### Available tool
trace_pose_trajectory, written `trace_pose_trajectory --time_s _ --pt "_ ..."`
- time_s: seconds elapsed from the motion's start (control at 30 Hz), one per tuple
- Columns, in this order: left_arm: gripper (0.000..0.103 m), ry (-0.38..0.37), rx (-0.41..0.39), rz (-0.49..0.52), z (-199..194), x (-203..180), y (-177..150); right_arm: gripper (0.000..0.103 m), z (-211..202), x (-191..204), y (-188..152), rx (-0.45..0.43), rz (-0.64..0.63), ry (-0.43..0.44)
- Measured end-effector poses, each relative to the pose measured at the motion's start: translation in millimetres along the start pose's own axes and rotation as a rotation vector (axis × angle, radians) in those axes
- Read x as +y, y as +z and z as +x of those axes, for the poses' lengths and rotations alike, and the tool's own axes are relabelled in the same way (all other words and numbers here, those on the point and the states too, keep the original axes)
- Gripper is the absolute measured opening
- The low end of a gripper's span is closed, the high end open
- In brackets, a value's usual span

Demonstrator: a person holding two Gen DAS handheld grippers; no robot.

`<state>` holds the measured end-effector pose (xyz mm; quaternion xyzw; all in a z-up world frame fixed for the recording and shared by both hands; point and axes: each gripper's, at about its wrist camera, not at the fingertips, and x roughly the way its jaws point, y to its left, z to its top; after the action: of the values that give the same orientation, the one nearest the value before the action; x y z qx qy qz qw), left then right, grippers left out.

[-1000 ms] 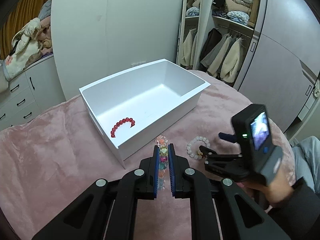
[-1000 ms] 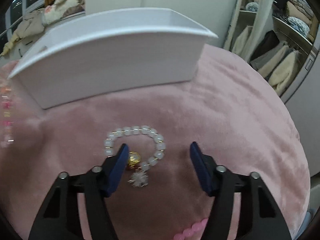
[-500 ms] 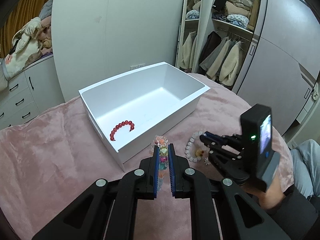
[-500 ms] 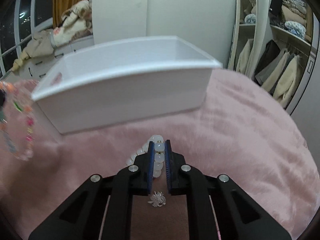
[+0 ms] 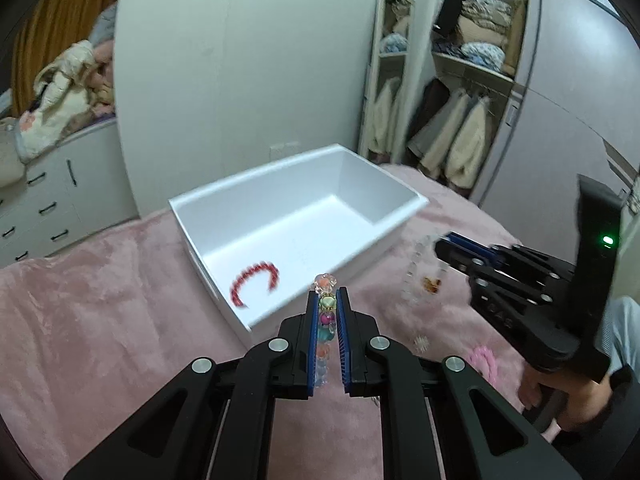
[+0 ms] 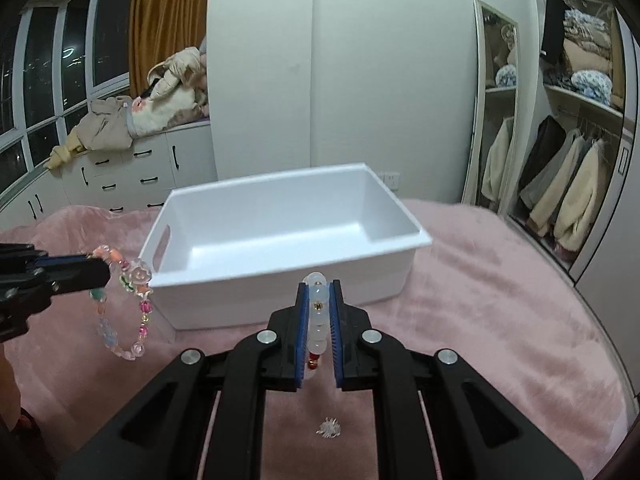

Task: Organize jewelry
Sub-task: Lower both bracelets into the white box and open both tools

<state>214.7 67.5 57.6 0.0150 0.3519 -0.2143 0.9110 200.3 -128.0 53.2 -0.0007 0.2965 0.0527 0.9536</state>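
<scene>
Pinching a multicoloured bead bracelet (image 5: 325, 322) between its blue pads, the left gripper (image 5: 327, 300) hangs above the pink blanket (image 5: 100, 320) just in front of the white bin (image 5: 400, 216). Its 2 fingers (image 5: 310, 320) are pressed against the beads, and in the right wrist view the rest of that bracelet dangles as a loop below the jaws, clear of the blanket and just beside the bin's near left corner.

The right gripper (image 6: 319, 300) clamps a white bead bracelet (image 6: 318, 320) in the same way, its fingers (image 6: 302, 320) closed on the strand so that 1 bead pokes out past the tips. A few small red beads and a spiky clear charm (image 6: 329, 428) hang under the jaws. From the left wrist view this bracelet appears blurred, lifted off the blanket, to the right of the bin's near right corner.

Inside the bin, a red bead bracelet (image 5: 254, 282) lies curled on the floor near the front left wall. The bin shows a handle slot (image 6: 161, 248) in its left end. A pink bracelet (image 5: 484, 360) lies on the blanket close to the person's hand (image 5: 560, 400) that holds the right gripper's handle.

Behind the bed stand a white wall, a drawer unit (image 6: 132, 184) piled with clothing, and an open wardrobe (image 6: 568, 184) with hanging coats.
</scene>
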Motion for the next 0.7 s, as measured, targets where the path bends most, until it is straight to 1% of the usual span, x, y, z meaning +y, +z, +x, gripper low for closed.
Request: trace_pose_trajectory --time_s 0.1,0.2,0.33,0.43,0.5,0.53,0.7 --pt "0.014 -0.018 -0.027 -0.046 -2.8 4.8 12.7 0.011 -8.2 -4.5 8.7 -0.026 0.008 0.01" --pt "0.014 -0.02 -0.046 -0.048 -3.5 1.5 22.2 0.011 -9.8 -9.6 15.4 -0.036 0.01 0.009" --pt "0.014 -0.004 -0.06 -0.05 -1.8 -3.0 30.4 0.011 -11.3 -14.8 29.2 -0.06 0.008 0.015" --pt "0.014 0.019 -0.081 -0.097 1.7 1.7 41.6 0.011 -12.4 -17.9 36.8 -0.073 0.008 0.015" --pt "0.014 0.016 -0.089 -0.114 4.5 3.8 49.1 0.011 -10.0 -20.1 41.9 -0.075 0.0 0.016" --pt "0.014 0.018 -0.088 -0.121 7.2 3.7 52.4 0.011 -8.4 -21.0 43.2 -0.073 -0.003 0.015" --pt "0.014 0.07 -0.059 -0.099 30.2 -1.6 62.1 0.011 3.3 -27.3 49.0 -0.066 -0.014 0.007"
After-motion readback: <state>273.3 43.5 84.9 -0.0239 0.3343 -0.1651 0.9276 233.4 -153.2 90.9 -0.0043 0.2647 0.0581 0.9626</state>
